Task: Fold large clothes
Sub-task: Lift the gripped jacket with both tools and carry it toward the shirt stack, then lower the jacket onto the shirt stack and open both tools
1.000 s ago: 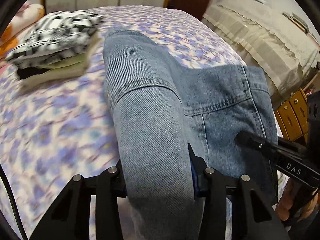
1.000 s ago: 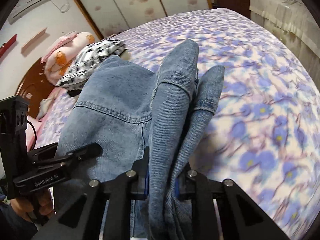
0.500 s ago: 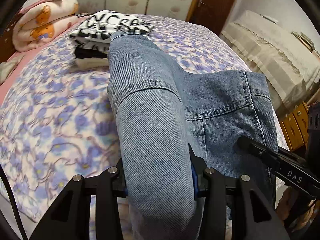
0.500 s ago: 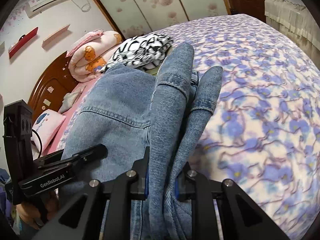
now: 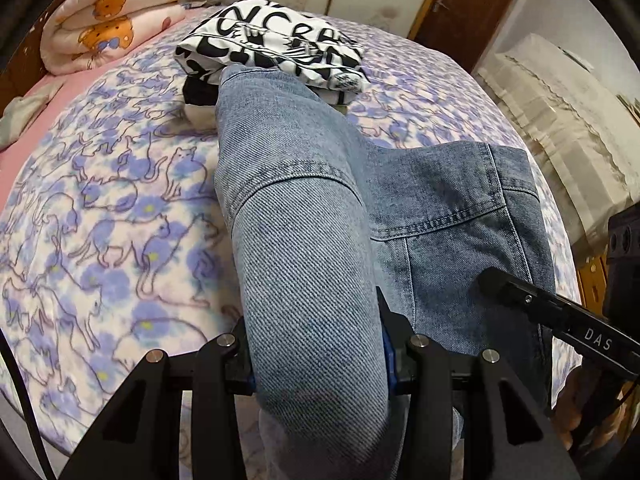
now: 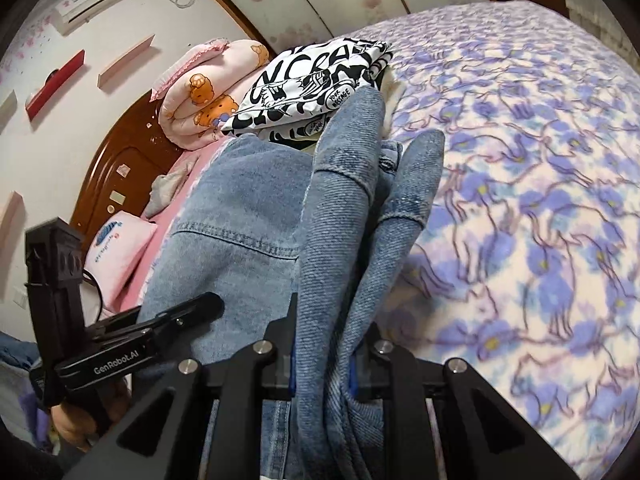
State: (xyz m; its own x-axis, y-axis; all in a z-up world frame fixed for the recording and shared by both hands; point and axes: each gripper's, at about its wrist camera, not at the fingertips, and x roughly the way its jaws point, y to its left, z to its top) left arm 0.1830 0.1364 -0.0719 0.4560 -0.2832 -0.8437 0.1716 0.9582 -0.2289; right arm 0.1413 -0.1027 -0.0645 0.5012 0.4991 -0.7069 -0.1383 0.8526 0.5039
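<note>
Both tongs are clamped on the faded blue denim garment [image 5: 440,216]: the left gripper [image 5: 316,360] and right gripper [image 6: 322,364] each pinch a bunched edge, probably to carry it square. Ahead of both lies the purple cat-print blanket [image 5: 100,208], with a black-and-white printed folded stack [image 6: 316,80] beyond.

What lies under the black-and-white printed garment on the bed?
Under the black-and-white printed garment a black folded item and a pale one show. The denim jacket covers the stack's near side; further layers cannot be seen.

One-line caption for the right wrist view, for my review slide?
Right gripper clamps bunched denim garment above floral bedspread; left gripper alongside, folded printed clothes behind.
</note>
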